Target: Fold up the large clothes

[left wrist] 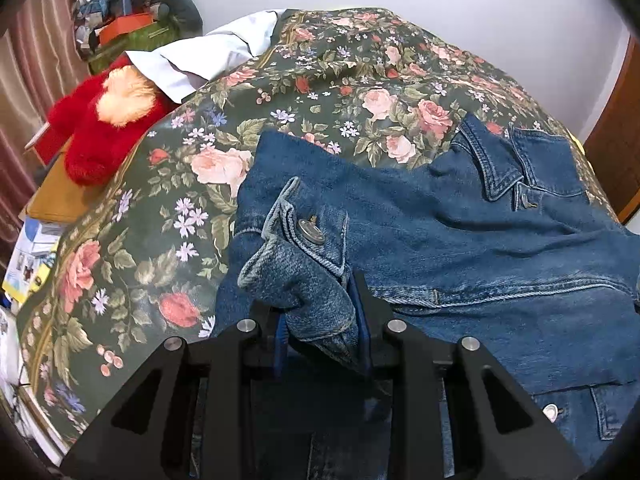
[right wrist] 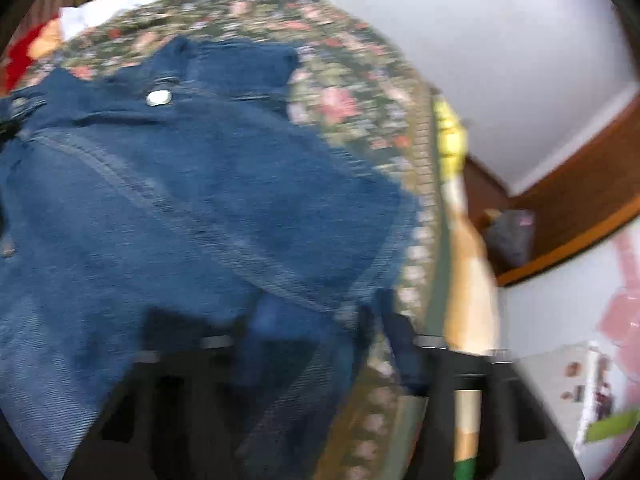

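A bed [left wrist: 280,92] under a dark green bedspread printed with pink roses fills the room, and a plain pale wall [left wrist: 480,4] rises just behind it. To the left of the bed hangs a brownish-pink curtain [left wrist: 24,52], with a pile of boxes and bundled things [left wrist: 120,28] beside it. To the right of the bed stands brown wooden furniture [right wrist: 580,184].

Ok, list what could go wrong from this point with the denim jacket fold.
1. The left gripper pinches only a bunched cuff of the denim jacket; that small bite may slip once pulled.
2. The right gripper stands open over the jacket's hem at the edge of the floral bedspread, so that side could slide off.
3. The right view is blurred, so its aim is uncertain.
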Available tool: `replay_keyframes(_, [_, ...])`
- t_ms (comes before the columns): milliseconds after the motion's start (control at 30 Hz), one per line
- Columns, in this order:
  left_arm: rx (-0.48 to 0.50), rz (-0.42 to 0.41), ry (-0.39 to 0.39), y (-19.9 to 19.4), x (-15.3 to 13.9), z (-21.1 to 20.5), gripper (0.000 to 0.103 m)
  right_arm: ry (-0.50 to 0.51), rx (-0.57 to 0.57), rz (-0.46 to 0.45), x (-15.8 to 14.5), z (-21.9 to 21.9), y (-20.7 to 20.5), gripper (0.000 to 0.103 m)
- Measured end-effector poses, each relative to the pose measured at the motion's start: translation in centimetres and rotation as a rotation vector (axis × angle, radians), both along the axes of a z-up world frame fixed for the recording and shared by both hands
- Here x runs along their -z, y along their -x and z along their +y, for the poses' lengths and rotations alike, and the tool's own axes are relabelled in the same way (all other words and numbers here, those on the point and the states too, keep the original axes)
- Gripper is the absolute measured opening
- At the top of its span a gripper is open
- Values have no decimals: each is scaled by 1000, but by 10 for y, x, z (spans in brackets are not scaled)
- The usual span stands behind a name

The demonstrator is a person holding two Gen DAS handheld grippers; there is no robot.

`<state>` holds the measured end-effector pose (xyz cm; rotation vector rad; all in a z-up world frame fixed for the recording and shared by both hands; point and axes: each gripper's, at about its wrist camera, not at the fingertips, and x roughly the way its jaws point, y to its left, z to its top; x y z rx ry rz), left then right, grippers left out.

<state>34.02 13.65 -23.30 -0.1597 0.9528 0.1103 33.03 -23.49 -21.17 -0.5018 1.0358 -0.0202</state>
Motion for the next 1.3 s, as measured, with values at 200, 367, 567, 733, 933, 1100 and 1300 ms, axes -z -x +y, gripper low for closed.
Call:
replay_keyframes(200, [25,-54,7,7,-15,7,30,-191,70,62,-3,-32,-13,74])
replay_keyframes(367, [16,-90,-7,15,-25,12,29,-348,136,56,-20,-41,-11,74])
replay_keyframes(567, [38,-18,-89,7,-10,9,33,-307,106,51,-15,-32,-21,74])
replay_keyframes(733, [9,15,-71,3,5,17,49,-386,148,108,6,-52,-31,82])
replay_keyframes(933, [8,51,-19,10,3,37,63,-376,174,97,9,-79,-27,86])
replay_keyframes(1100, [14,84,-45,25,-1,40,71,-404,190,88,7,-82,-26,86])
replay_keyframes(1300, [8,121,-29,34,-8,41,72,-419,191,77,-5,-81,-20,86])
